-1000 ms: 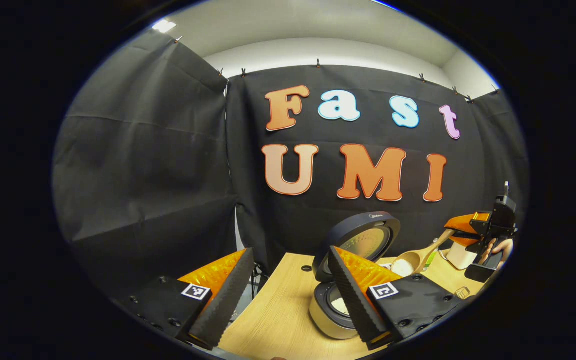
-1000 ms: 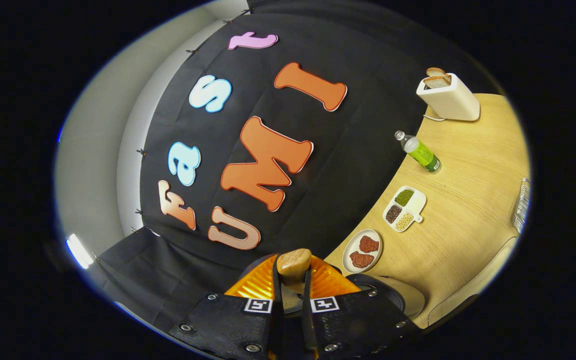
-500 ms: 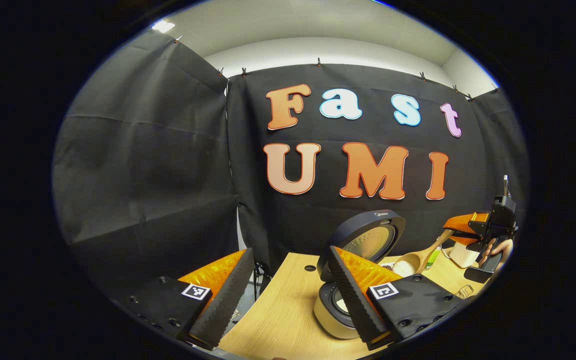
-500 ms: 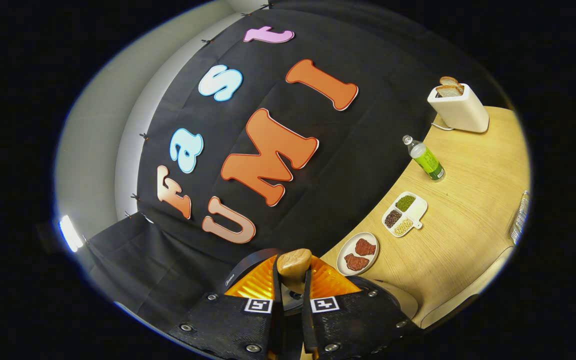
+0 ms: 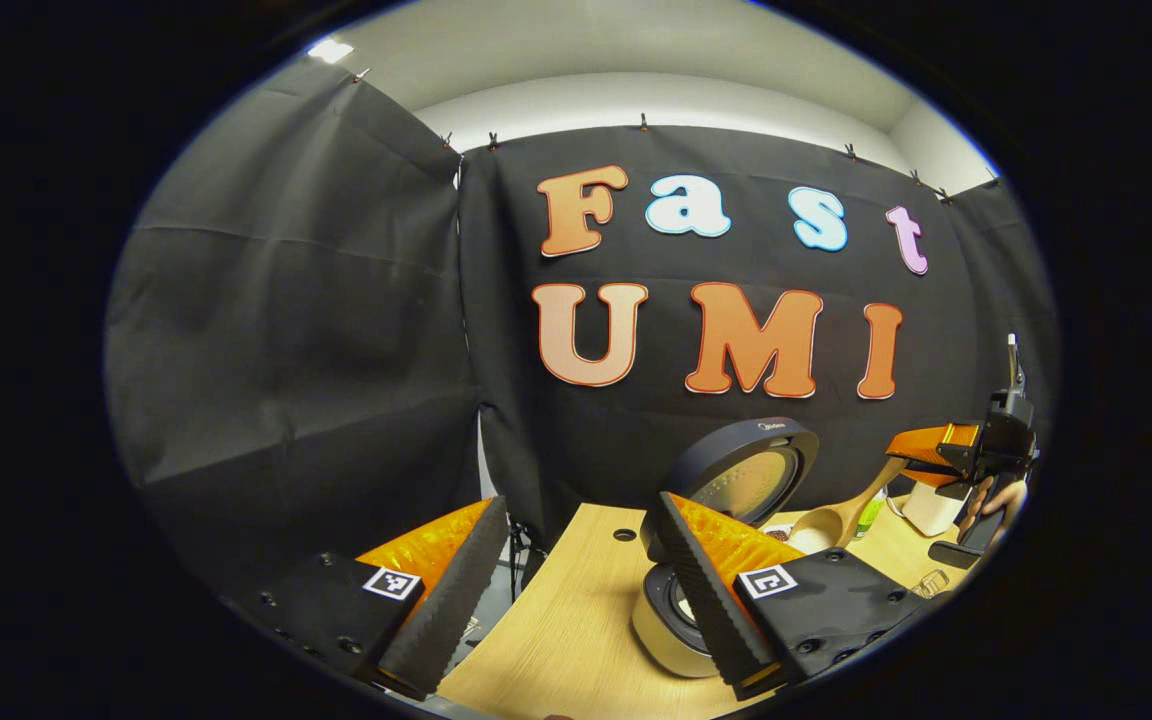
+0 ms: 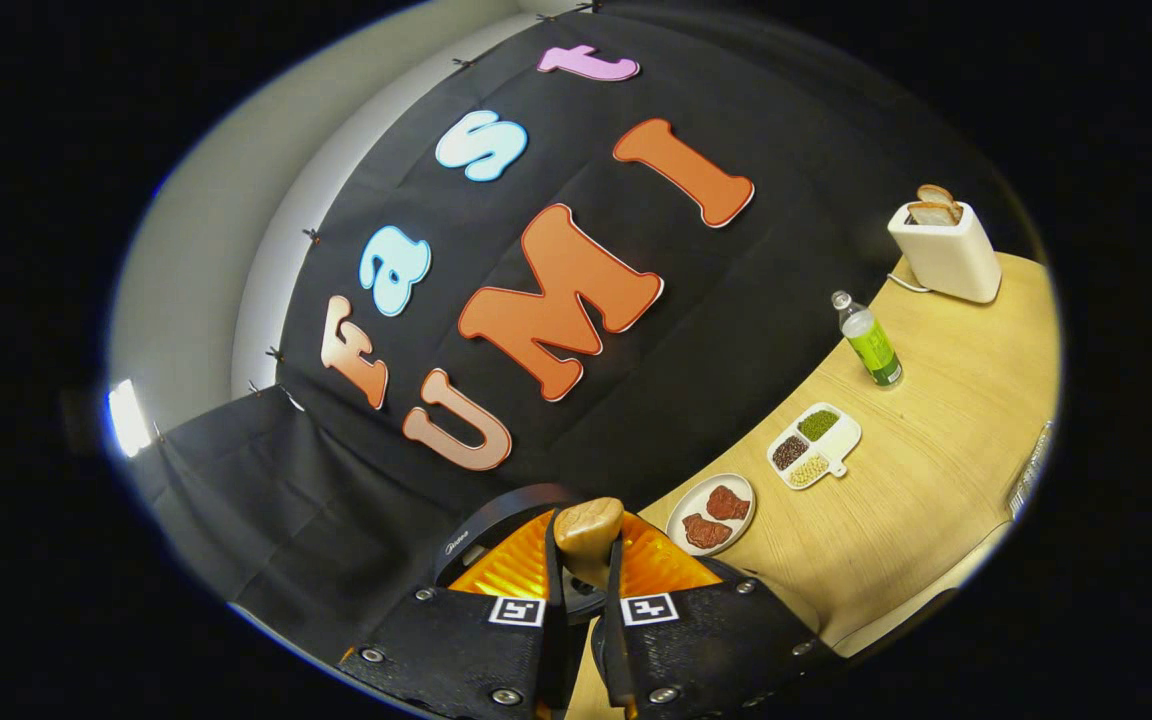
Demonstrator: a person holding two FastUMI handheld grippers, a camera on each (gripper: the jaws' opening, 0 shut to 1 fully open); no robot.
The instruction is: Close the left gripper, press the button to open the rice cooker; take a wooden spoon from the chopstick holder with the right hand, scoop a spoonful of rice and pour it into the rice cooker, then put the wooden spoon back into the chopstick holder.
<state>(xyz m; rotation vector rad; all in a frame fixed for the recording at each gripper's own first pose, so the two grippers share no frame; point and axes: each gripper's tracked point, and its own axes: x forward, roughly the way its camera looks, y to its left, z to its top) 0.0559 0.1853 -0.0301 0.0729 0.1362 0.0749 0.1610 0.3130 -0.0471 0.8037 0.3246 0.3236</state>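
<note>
Since a second ago the right gripper (image 6: 584, 640) has rolled, spoon (image 5: 841, 512) tipping beside the open cooker (image 5: 706, 560)

Right fingers clamp the stiff, light handle (well back, so loose rice spills easily); left gripper (image 5: 576, 590) hangs with fingers apart over the table (image 5: 566, 640) edge; open room lies rightward

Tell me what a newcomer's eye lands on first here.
The rice cooker stands open on the wooden table, its round lid tilted up. To its right, the right hand-held gripper holds a wooden spoon above the table. Farther off, a white toaster holds bread slices.
</note>
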